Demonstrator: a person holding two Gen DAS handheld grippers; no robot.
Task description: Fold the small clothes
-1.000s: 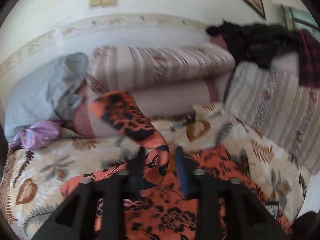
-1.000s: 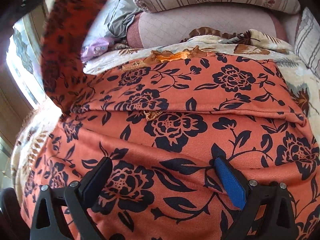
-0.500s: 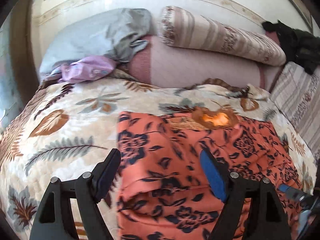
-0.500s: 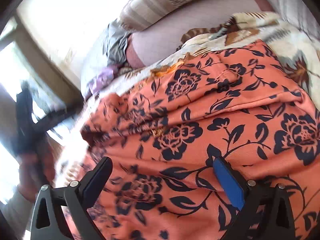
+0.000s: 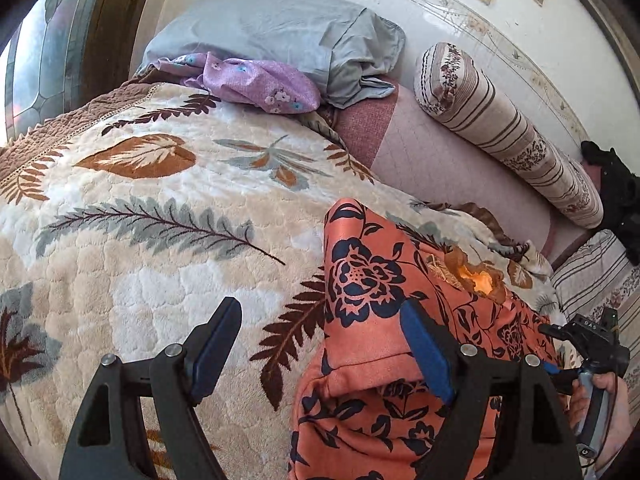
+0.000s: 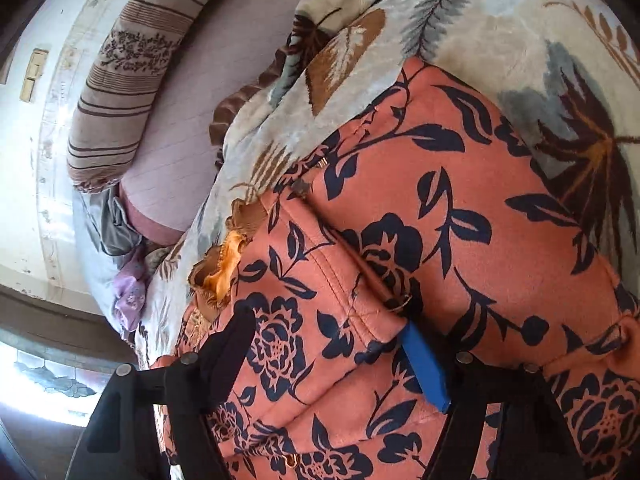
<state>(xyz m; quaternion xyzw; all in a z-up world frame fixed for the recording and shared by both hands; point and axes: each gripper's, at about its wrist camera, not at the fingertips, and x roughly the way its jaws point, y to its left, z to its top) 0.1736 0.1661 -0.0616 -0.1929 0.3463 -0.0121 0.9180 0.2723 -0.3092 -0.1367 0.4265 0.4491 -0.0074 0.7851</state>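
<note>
On a leaf-print blanket point(image 5: 168, 264), mid-fold: right claw point(image 6: 328, 344) closing around garment point(image 6: 460, 220) hem, left claw point(image 5: 320, 344) apart, empty; next, firm pinch.

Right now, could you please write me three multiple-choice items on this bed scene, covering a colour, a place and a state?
1. What colour are the flowers printed on the orange garment?
A. white
B. navy
C. green

2. Where does the purple floral cloth lie?
A. against the grey pillow
B. on the orange garment
C. on the floor

3. How does the orange garment lie?
A. hung on a hanger
B. rolled into a ball
C. folded over itself on the leaf-patterned blanket

Answers:
1. B, since dark navy blooms and leaves cover the orange cloth.
2. A, since the cloth is bunched against the pillow's front edge at the far end of the blanket.
3. C, since one layer with a stitched hem overlaps another in the right wrist view.
</note>
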